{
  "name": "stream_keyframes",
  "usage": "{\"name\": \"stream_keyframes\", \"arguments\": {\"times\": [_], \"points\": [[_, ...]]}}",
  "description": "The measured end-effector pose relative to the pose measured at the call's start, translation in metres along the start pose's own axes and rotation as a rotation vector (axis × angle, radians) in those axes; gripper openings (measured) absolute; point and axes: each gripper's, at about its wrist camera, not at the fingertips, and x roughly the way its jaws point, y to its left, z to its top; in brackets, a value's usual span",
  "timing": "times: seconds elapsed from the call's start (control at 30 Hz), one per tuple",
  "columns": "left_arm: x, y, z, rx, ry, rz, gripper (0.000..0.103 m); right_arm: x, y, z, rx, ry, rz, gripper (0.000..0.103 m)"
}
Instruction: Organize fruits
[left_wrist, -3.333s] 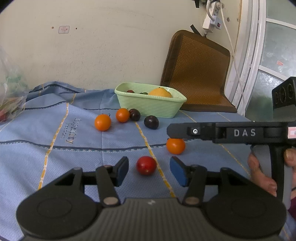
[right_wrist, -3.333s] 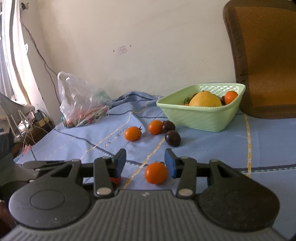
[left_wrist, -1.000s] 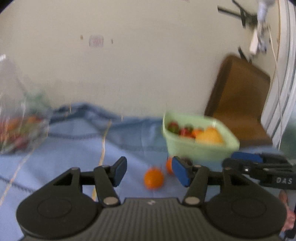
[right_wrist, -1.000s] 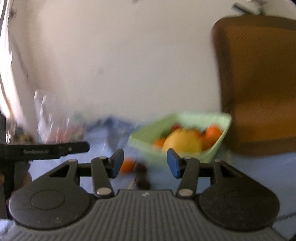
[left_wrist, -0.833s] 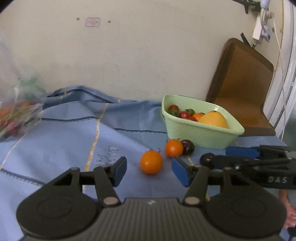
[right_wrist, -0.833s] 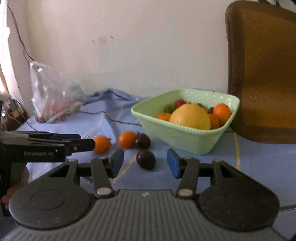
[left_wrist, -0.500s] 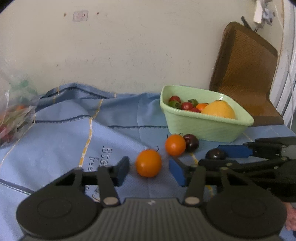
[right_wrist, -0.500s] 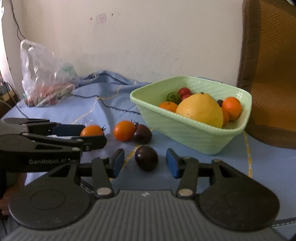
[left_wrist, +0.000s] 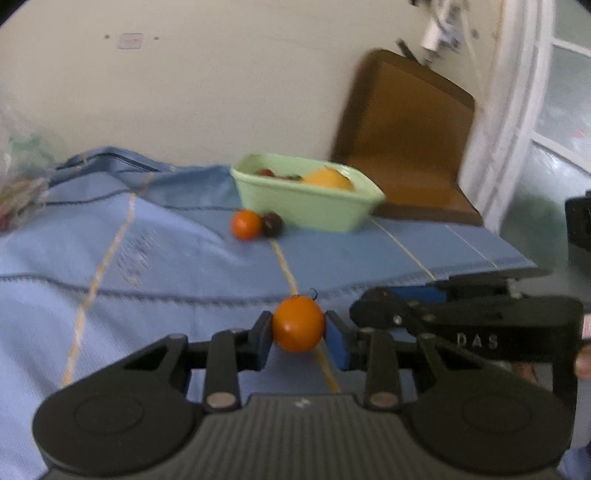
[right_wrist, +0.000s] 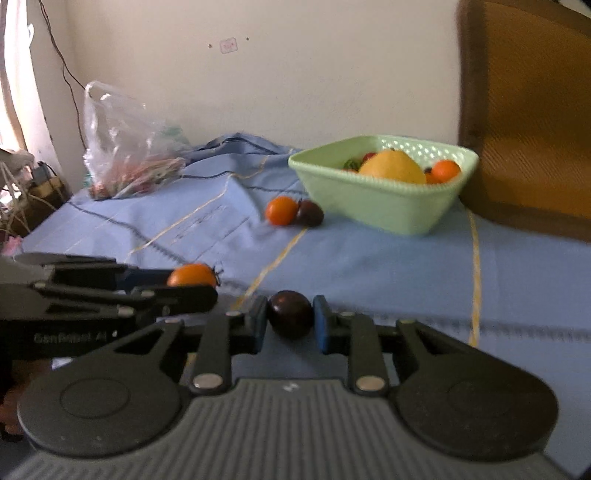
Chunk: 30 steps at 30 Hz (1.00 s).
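My left gripper (left_wrist: 298, 334) is shut on an orange tomato (left_wrist: 297, 324), held above the blue cloth; it also shows in the right wrist view (right_wrist: 192, 275). My right gripper (right_wrist: 290, 322) is shut on a dark purple tomato (right_wrist: 290, 318); it shows at the right of the left wrist view (left_wrist: 384, 295). The green basket (right_wrist: 373, 199) holds a large yellow fruit (right_wrist: 392, 168) and small tomatoes. An orange tomato (right_wrist: 281, 210) and a dark tomato (right_wrist: 309, 213) lie touching on the cloth in front of the basket (left_wrist: 303, 206).
A blue tablecloth (right_wrist: 369, 266) covers the table. A clear plastic bag (right_wrist: 129, 147) of produce lies at the far left. A brown woven mat (right_wrist: 528, 110) leans on the wall behind the basket. A window frame (left_wrist: 517, 110) stands at the right.
Both grippers closed, the left on the orange tomato and the right on the dark tomato, and pulled back from the basket with the fruits lifted.
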Motion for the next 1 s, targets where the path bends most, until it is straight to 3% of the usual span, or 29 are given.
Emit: {"name": "stream_keyframes", "arguments": {"times": [0.23,0.9,1.0], "points": [[0.001,-0.006,-0.002,0.023,-0.006,0.027,0.031,-0.001,0.019,-0.01,-0.077,-0.036,-0.071,0.031],[-0.001,-0.002,-0.003,-0.005,-0.013,0.025,0.031,-0.003,0.015,-0.012,-0.056,-0.044,-0.049,0.04],[-0.001,0.0,-0.003,-0.019,-0.016,0.029,0.036,-0.004,0.014,-0.012,-0.05,-0.05,-0.061,0.044]]}}
